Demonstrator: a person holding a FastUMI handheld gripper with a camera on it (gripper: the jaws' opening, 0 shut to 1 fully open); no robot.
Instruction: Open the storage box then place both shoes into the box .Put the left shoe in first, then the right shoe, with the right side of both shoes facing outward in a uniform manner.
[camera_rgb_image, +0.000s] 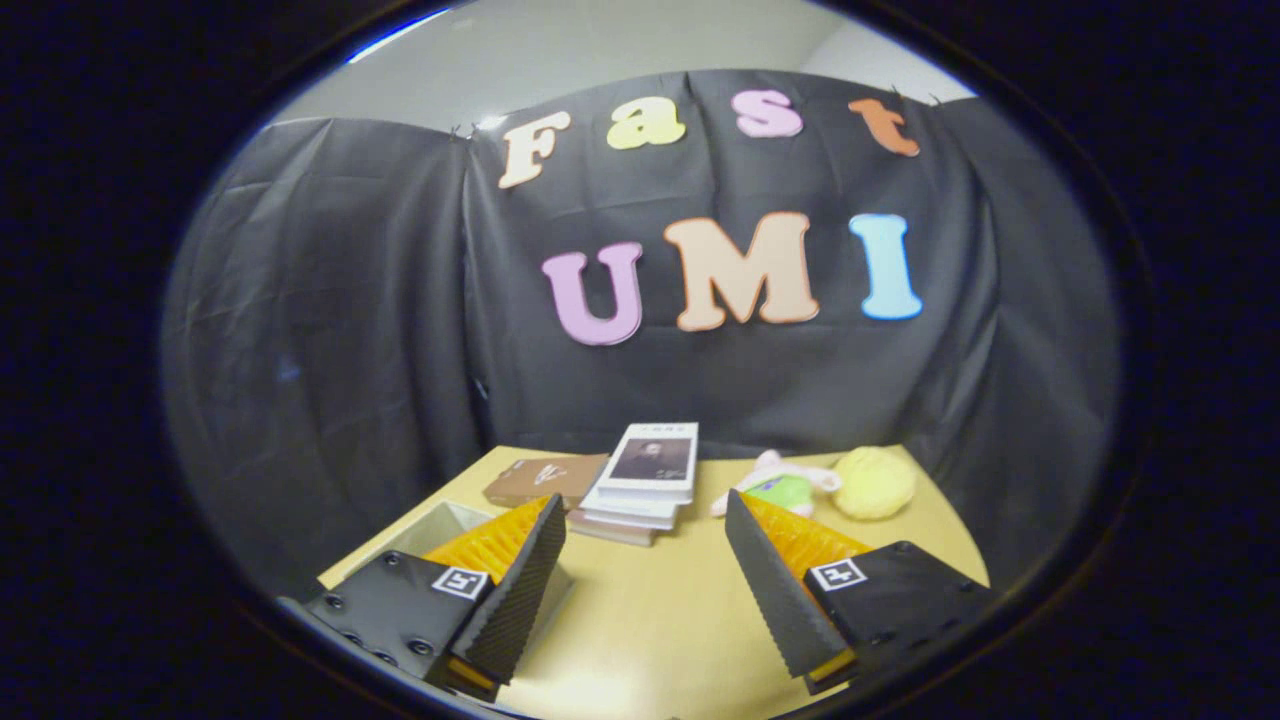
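My gripper is open, its two black-padded orange fingers spread wide above the yellowish table with nothing between them. Behind and beside the left finger a pale grey-white container peeks out at the table's near left; it looks like part of the storage box, mostly hidden by the finger.
Beyond the fingers lies a stack of white books with a brown book to its left. To the right of the stack sit a green and pink toy and a yellow fluffy ball. Black cloth walls close the table's back and sides.
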